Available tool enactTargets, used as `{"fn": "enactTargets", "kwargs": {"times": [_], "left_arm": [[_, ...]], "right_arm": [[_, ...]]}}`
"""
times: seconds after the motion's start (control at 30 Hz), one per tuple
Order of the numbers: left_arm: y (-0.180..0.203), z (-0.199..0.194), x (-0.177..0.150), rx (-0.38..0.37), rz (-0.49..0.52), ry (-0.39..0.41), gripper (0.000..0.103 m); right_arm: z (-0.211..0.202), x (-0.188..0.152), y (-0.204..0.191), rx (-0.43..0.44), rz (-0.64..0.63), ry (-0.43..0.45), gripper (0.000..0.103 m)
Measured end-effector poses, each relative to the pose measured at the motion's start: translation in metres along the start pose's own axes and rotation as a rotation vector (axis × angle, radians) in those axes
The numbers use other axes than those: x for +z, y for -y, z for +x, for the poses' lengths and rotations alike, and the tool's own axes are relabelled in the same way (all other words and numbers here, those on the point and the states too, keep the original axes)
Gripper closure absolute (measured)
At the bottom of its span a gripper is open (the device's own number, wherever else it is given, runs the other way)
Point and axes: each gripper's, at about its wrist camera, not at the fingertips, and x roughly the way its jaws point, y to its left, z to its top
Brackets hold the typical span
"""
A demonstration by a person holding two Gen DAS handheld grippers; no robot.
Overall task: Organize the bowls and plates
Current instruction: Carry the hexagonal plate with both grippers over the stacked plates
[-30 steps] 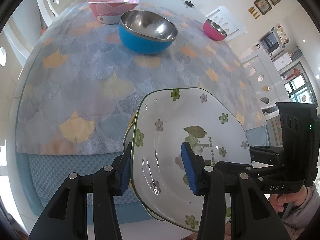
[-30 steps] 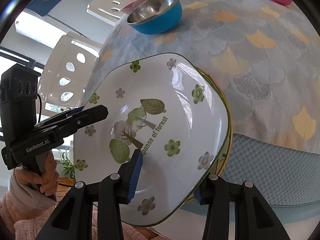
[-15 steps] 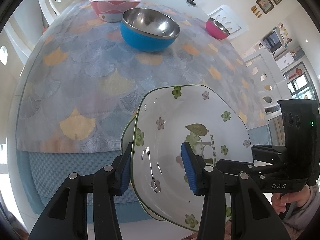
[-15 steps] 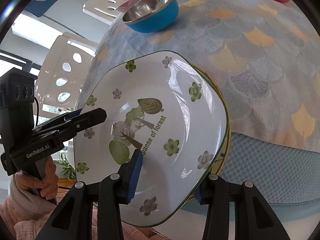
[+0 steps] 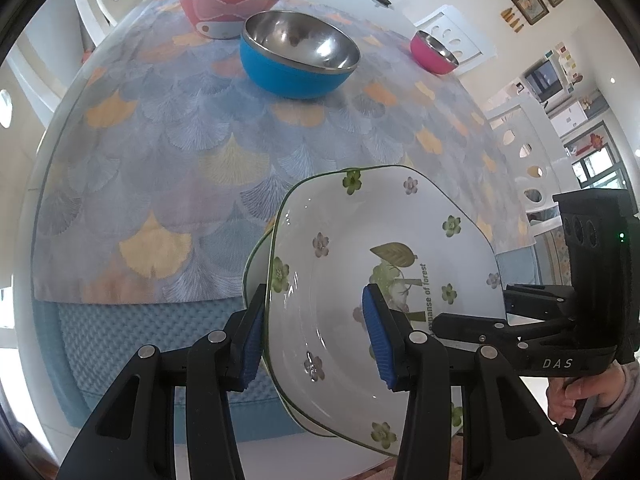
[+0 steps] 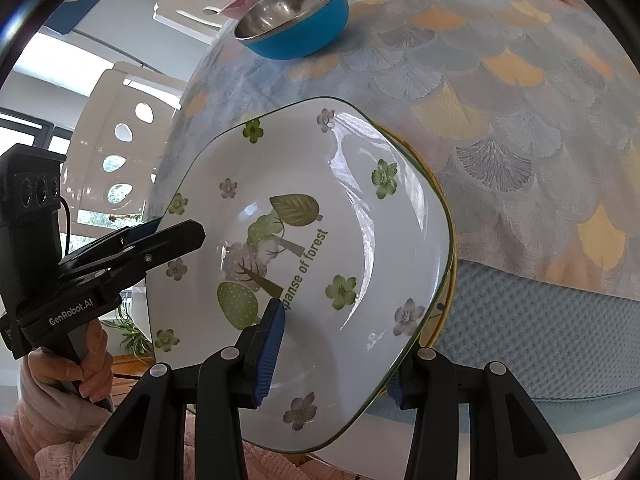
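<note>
A white square plate (image 5: 380,240) with green flowers and a tree print lies on top of at least one more plate, whose green rim (image 5: 256,264) and yellow rim (image 6: 450,280) peek out beneath. The stack hangs at the table's near edge, tilted. My left gripper (image 5: 316,340) is shut on the stack's left rim, one blue pad inside the top plate and one under it. My right gripper (image 6: 332,364) is shut on the opposite rim in the same way. Each gripper also shows in the other's view: the right gripper (image 5: 504,308), the left gripper (image 6: 160,236).
On the fan-patterned tablecloth (image 5: 160,160) stand a blue steel bowl (image 5: 296,60), a pink patterned bowl (image 5: 224,4) behind it and a small magenta bowl (image 5: 434,56) at the far right. White chairs (image 6: 120,140) ring the table. A person's hand (image 6: 80,364) holds each grip.
</note>
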Motion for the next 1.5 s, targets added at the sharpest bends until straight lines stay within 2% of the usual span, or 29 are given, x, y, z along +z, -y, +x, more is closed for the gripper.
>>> {"fn": "enactTargets", "kwargs": {"times": [1.0, 1.33, 1.43, 1.5], "left_arm": [[0.000, -0.004, -0.003, 0.002, 0.005, 0.000, 0.061], [0.001, -0.010, -0.003, 0.039, 0.007, 0.002, 0.061], [0.005, -0.008, -0.002, 0.105, 0.042, -0.013, 0.061], [0.006, -0.007, -0.003, 0.113, 0.054, -0.012, 0.060]], "right_arm": [[-0.010, -0.004, 0.000, -0.016, 0.027, -0.029, 0.059], [-0.011, -0.007, -0.008, -0.079, 0.006, -0.052, 0.059], [-0.012, -0.009, -0.009, -0.093, 0.002, -0.061, 0.059], [-0.012, -0.011, -0.011, -0.100, 0.000, -0.066, 0.057]]}}
